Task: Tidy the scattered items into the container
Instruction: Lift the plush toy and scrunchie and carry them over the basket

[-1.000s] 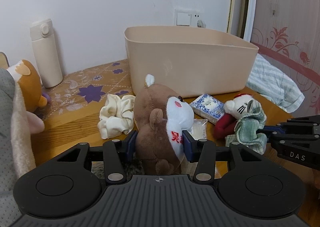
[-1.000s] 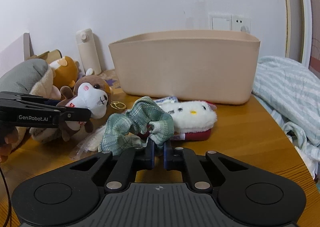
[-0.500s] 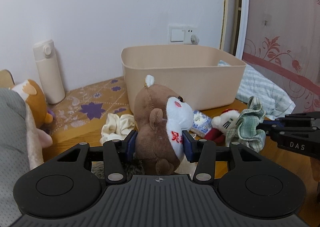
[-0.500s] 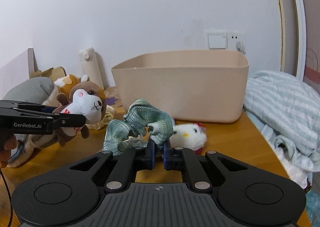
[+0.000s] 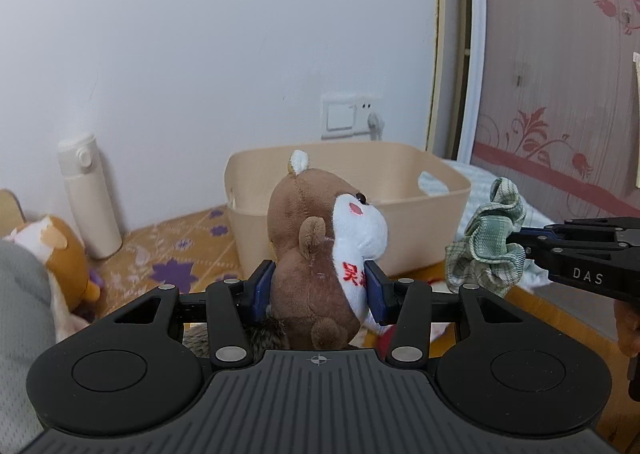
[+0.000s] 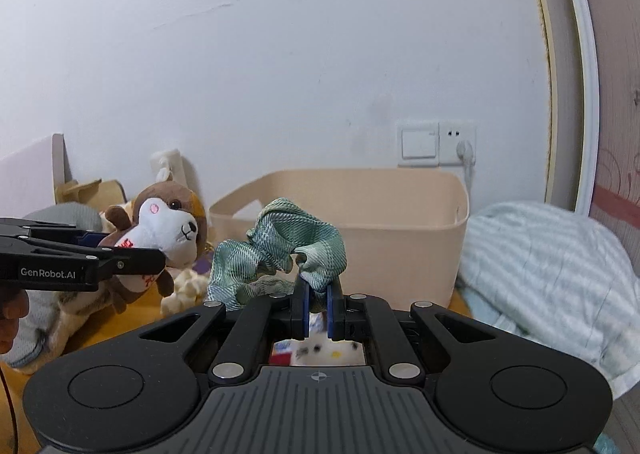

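- Container (image 5: 432,209) position was the governing relation: the beige tub was seen ahead of both grippers and lower than the held items, with its open top facing up and its long axis running left to right across both views.
- The left gripper (image 5: 318,292) was seen partly closed, its blue pads pressed on the flanks of a brown and white plush dog (image 5: 324,250). The dog was held upright, clear of the table, its head in line with the tub's near wall.
- The right gripper (image 6: 318,310) was seen closed almost fully on a fold of a green checked cloth (image 6: 280,250). The rest of the cloth was bunched above and to the left of the jaws, in front of the tub's near wall.
- The tub's inside floor was hidden from both cameras by the near wall, so its contents could not be told.
- In the right wrist view the tub was centred directly ahead; in the left wrist view it lay ahead and slightly to the right. The right hand was therefore judged the better aligned, though which hand was nearer could not be settled.
- A forward carry over the near rim was judged necessary for each item before release.
- Other soft items (image 6: 180,286) were seen left on the table near the tub.
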A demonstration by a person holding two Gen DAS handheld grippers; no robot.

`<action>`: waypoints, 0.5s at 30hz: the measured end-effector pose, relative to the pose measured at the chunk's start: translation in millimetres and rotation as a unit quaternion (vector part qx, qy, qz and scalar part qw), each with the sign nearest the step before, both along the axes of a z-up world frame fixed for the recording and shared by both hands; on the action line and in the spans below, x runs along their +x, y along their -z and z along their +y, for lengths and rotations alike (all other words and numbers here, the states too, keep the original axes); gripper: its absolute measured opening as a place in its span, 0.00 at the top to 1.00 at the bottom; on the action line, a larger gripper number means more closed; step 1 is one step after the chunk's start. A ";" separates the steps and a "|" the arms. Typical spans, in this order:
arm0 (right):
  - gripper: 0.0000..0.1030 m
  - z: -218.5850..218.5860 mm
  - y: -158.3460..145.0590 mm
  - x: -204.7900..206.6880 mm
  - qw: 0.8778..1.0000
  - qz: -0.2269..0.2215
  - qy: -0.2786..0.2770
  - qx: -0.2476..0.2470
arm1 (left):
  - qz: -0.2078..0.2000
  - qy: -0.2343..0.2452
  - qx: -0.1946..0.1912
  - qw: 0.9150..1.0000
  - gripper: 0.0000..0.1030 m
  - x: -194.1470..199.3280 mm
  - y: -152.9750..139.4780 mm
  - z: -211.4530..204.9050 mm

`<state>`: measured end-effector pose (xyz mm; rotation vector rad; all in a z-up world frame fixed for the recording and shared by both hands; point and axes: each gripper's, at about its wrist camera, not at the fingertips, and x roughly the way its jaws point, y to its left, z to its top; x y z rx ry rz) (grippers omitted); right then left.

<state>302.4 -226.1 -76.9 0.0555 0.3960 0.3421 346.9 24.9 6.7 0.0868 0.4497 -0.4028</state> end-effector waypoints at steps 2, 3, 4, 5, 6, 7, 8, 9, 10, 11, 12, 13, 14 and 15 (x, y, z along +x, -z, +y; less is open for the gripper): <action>0.94 -1.7 -5.8 1.9 1.000 -0.008 0.002 -0.002 | -0.006 0.000 0.000 1.000 0.53 2.4 -4.9 -5.0; 0.93 -2.6 -9.1 3.3 1.000 -0.013 0.002 -0.003 | -0.008 0.000 -0.001 1.000 0.53 4.0 -7.5 -7.5; 0.93 -3.2 -12.0 4.4 1.000 -0.017 0.001 -0.003 | -0.010 0.000 -0.003 1.000 0.53 5.6 -9.7 -9.6; 0.93 -3.8 -15.0 5.4 1.000 -0.021 0.000 -0.004 | -0.012 0.000 -0.004 1.000 0.53 7.4 -12.0 -11.7; 0.93 -4.7 -17.8 7.2 1.000 -0.025 0.001 -0.005 | -0.014 0.001 -0.005 1.000 0.53 9.3 -14.7 -14.0; 0.93 -5.6 -20.6 9.4 1.000 -0.028 0.002 -0.006 | -0.017 0.000 -0.006 1.000 0.53 11.6 -17.6 -16.4; 0.93 -6.8 -23.0 12.2 1.000 -0.030 0.003 -0.005 | -0.020 -0.002 -0.006 1.000 0.53 14.1 -20.2 -18.7; 0.93 -8.4 -25.3 15.8 1.000 -0.030 0.006 -0.003 | -0.023 -0.004 -0.007 1.000 0.53 16.7 -22.6 -20.9; 0.93 -10.2 -27.1 20.0 1.000 -0.028 0.007 0.001 | -0.025 -0.008 -0.008 1.000 0.53 19.4 -24.5 -22.7; 0.93 -12.7 -28.5 25.1 1.000 -0.024 0.007 0.006 | -0.026 -0.011 -0.011 1.000 0.53 22.6 -26.3 -24.3; 0.93 -15.5 -29.4 30.1 1.000 -0.019 0.007 0.013 | -0.026 -0.014 -0.016 0.999 0.53 26.0 -27.9 -25.6; 0.93 -18.5 -29.8 35.6 1.000 -0.014 0.010 0.019 | -0.026 -0.017 -0.019 0.999 0.53 29.4 -29.3 -27.2; 0.93 -21.1 -30.3 41.1 1.000 -0.009 0.013 0.024 | -0.026 -0.019 -0.018 0.999 0.53 32.6 -30.4 -29.1; 0.93 -22.9 -30.9 45.6 0.999 -0.007 0.016 0.026 | -0.027 -0.021 -0.015 0.999 0.53 35.9 -31.2 -31.5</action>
